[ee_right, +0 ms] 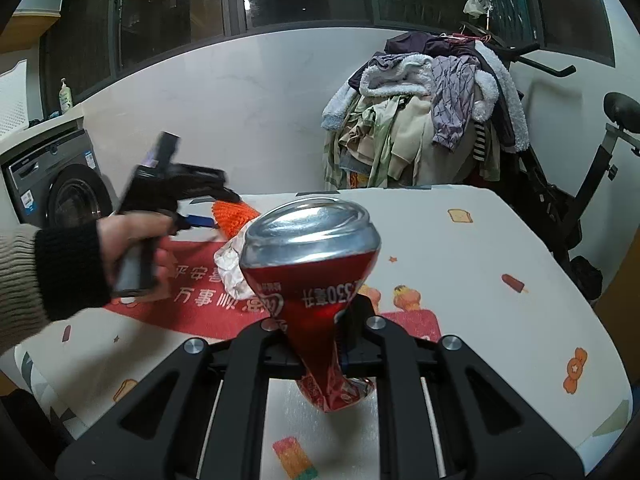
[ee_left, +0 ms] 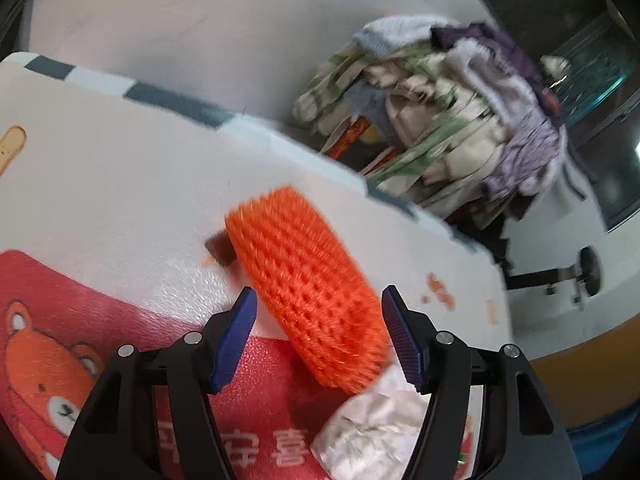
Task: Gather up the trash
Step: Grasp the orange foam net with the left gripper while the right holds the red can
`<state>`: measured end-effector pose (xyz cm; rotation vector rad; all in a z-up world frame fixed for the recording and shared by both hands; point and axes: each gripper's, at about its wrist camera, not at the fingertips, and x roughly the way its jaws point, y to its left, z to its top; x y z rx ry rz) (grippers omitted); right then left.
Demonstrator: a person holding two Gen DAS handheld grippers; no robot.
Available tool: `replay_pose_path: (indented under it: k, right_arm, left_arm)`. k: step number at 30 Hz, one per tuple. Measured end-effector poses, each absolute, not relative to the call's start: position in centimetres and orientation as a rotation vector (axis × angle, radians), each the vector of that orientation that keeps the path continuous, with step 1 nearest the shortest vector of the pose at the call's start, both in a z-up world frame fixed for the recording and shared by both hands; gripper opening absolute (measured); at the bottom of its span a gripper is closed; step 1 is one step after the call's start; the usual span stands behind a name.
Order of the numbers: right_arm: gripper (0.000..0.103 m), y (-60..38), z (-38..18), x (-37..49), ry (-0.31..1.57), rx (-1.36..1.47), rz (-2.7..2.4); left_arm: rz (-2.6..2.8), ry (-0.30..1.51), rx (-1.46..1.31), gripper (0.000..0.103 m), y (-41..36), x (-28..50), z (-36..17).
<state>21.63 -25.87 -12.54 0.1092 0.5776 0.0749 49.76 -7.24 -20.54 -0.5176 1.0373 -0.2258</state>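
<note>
Nearest in the right wrist view, the right gripper (ee_right: 320, 336) has its jaws clamped on the pinched waist of a crushed red can (ee_right: 310, 264), which is held above the table (ee_right: 500, 240) with its silver end pointing away from the camera. Beyond the can and to its left lies a crumpled foil wad (ee_right: 230, 266) on a red mat (ee_right: 200, 300), with an orange net (ee_right: 232, 216) just past it. Further left, the left hand (ee_right: 134, 248) grips the left gripper (ee_right: 200, 220), whose blue tips point at the net.

In the left wrist view the left gripper (ee_left: 318, 320) has its jaws wide apart, one on each side of the near part of the orange net (ee_left: 304, 280), and the blurred picture does not show either touching it. The foil wad (ee_left: 372, 428) lies nearer the camera, against the net's near end. Both sit on the red mat (ee_left: 100, 304), which has a bear printed on it. Small orange scraps (ee_left: 440, 292) lie on the table (ee_left: 120, 160) to the right.

Far beyond the table, a heap of clothes (ee_right: 424, 120) hangs over an exercise bike (ee_right: 580, 184) on the right, and a washer (ee_right: 60, 188) stands at far left.
</note>
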Motion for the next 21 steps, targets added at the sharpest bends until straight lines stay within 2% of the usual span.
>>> replay_pose_path:
  k: [1, 3, 6, 13, 16, 21]
  right_arm:
    - [0.014, -25.8, -12.7, 21.6, 0.584, 0.108, 0.077]
    - [0.014, -25.6, -12.8, 21.4, 0.593, 0.098, 0.079]
    - [0.014, -25.2, -12.4, 20.9, 0.586, 0.086, 0.088]
    - [0.014, -23.9, -11.3, 19.6, 0.584, 0.117, 0.106]
    - [0.014, -22.6, -11.0, 18.8, 0.591, 0.121, 0.123]
    - [0.014, -20.2, -10.3, 16.8, 0.601, 0.120, 0.158]
  left_arm:
    - [-0.225, 1.059, -0.511, 0.052, -7.6, 49.9, -21.3]
    - [-0.243, 1.072, -0.499, 0.023, -7.6, 49.2, -22.2]
    - [-0.276, 1.038, -0.454, 0.020, -6.7, 47.5, -21.4]
    - [-0.322, 0.918, -0.205, 0.019, -3.6, 41.4, -14.9]
    - [-0.330, 0.870, -0.075, 0.019, -1.9, 37.1, -11.7]
    - [-0.353, 0.870, -0.003, 0.019, 0.3, 29.9, -9.7]
